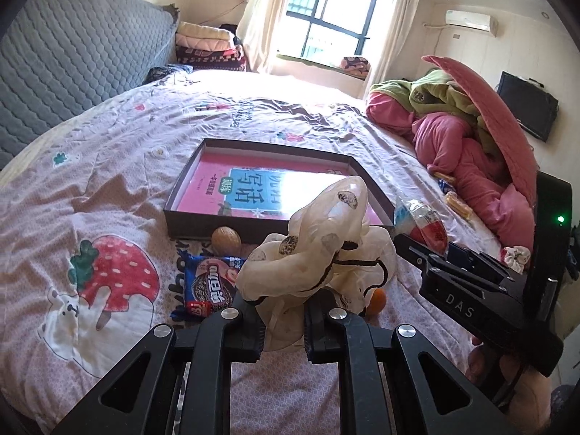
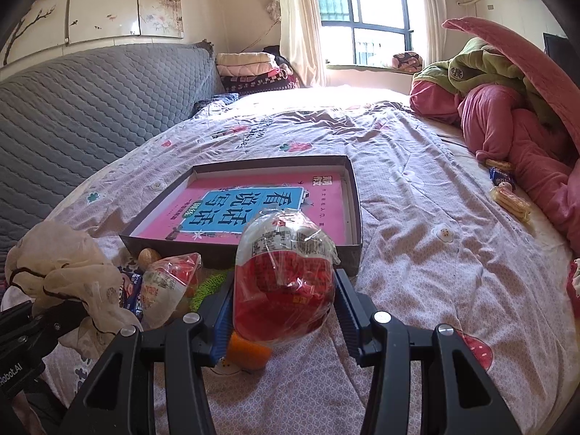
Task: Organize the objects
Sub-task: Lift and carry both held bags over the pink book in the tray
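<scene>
My left gripper (image 1: pixel 282 320) is shut on a cream spotted fabric bundle with a dark cord (image 1: pixel 319 239), held above the bed; the same cream fabric bundle (image 2: pixel 61 272) shows at the left of the right wrist view. My right gripper (image 2: pixel 284 311) is shut on a red and white wrapped snack packet (image 2: pixel 284 272), lifted just in front of a shallow dark box (image 2: pixel 357 217). In the box lies a pink book (image 2: pixel 253 199). The box (image 1: pixel 188 177) sits in the middle of the bed, beyond both grippers. The right gripper (image 1: pixel 471 290) appears at the right in the left wrist view.
On the sheet near the box lie a walnut (image 1: pixel 226 240), a blue cookie packet (image 1: pixel 210 286), a second wrapped snack (image 2: pixel 166 286), a green cloth (image 2: pixel 208 288) and an orange item (image 2: pixel 250 353). Biscuit packets (image 2: pixel 507 199) lie by pink bedding (image 2: pixel 525 137) at the right. A grey headboard (image 2: pixel 90 108) stands left.
</scene>
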Available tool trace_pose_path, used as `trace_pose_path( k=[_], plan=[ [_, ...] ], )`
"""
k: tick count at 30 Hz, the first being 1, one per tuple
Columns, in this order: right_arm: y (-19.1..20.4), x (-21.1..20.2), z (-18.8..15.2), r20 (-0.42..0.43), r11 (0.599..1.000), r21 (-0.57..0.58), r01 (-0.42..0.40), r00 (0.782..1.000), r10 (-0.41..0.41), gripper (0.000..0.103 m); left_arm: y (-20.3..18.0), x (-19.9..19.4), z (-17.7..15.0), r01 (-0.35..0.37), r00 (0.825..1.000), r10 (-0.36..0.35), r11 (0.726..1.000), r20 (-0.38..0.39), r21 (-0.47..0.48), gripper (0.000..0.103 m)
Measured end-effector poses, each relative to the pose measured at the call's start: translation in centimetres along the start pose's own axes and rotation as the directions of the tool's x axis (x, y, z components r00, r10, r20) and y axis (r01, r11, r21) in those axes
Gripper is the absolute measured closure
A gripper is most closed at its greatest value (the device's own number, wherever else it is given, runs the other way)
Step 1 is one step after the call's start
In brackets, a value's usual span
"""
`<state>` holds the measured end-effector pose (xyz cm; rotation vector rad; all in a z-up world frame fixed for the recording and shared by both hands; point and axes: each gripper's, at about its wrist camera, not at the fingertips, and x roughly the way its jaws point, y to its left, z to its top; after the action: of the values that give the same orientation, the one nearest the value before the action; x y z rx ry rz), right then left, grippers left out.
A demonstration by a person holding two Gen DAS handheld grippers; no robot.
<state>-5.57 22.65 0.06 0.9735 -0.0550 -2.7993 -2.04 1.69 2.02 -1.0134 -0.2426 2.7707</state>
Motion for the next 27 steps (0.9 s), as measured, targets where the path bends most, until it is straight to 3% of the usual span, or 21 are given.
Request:
trace_pose_path(
  k=[10, 27],
  plan=[
    [0.5, -0.1, 0.6, 0.018, 1.0, -0.024, -0.012, 1.0, 0.012, 0.053, -0.6, 2.0, 3.4, -0.07, 0.997, 0.07, 0.997, 0.013, 0.022, 0.087],
    [1.5, 0.4, 3.4, 0.075, 1.0, -0.021, 0.006, 0.997, -0.004, 0.053, -1.2, 4.2, 8.6, -0.071, 0.996, 0.067, 0.995, 0.055, 0.066, 0.087]
  ],
)
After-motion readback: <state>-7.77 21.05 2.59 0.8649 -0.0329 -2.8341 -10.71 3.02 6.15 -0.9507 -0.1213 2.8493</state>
